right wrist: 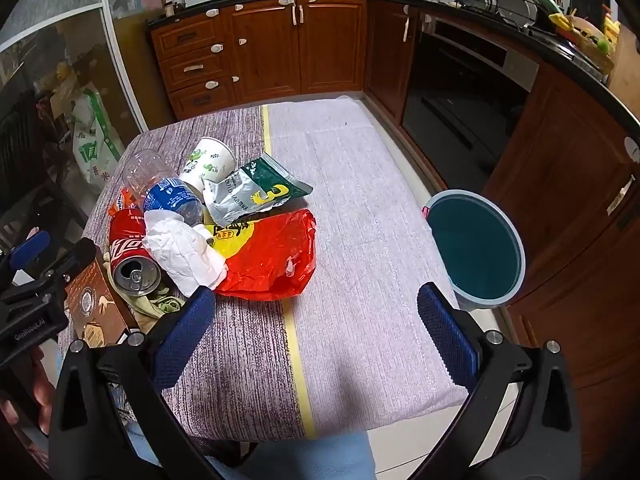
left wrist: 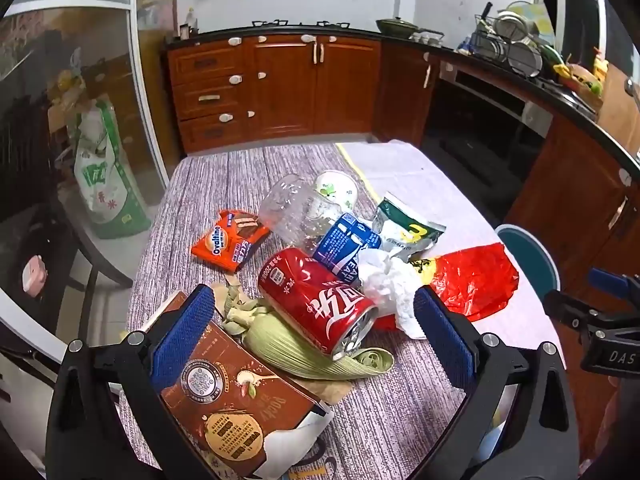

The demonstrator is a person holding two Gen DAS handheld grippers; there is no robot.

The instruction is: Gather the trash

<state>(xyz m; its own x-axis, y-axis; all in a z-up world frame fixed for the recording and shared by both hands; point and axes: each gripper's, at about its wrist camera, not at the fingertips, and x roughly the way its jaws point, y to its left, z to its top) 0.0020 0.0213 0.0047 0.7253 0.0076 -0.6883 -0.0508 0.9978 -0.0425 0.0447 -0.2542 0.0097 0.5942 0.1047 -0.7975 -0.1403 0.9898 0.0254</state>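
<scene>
A pile of trash sits on the table (right wrist: 360, 208), on the side with the dark striped cloth. A red can (left wrist: 316, 304) lies on its side with its open top facing the camera. It rests on a green leaf wrapper (left wrist: 304, 352). Just beside the can is a crumpled white tissue (left wrist: 392, 284), and next to that lies a red plastic bag (right wrist: 272, 256). Behind them are a clear bottle with a blue label (left wrist: 344, 240), a paper cup (right wrist: 208, 160) tipped over, a silver and green snack bag (right wrist: 252, 192) and an orange wrapper (left wrist: 228, 240). A brown box (left wrist: 232, 404) lies at the near edge.

The left claw (left wrist: 312, 340) is wide open and holds nothing — the can and the leaf wrapper show between its blue pads. The right claw (right wrist: 316, 332) is wide open too, over bare cloth, and it holds nothing. A blue bucket (right wrist: 516, 240) stands off the right side of the table, well apart from the pile.
</scene>
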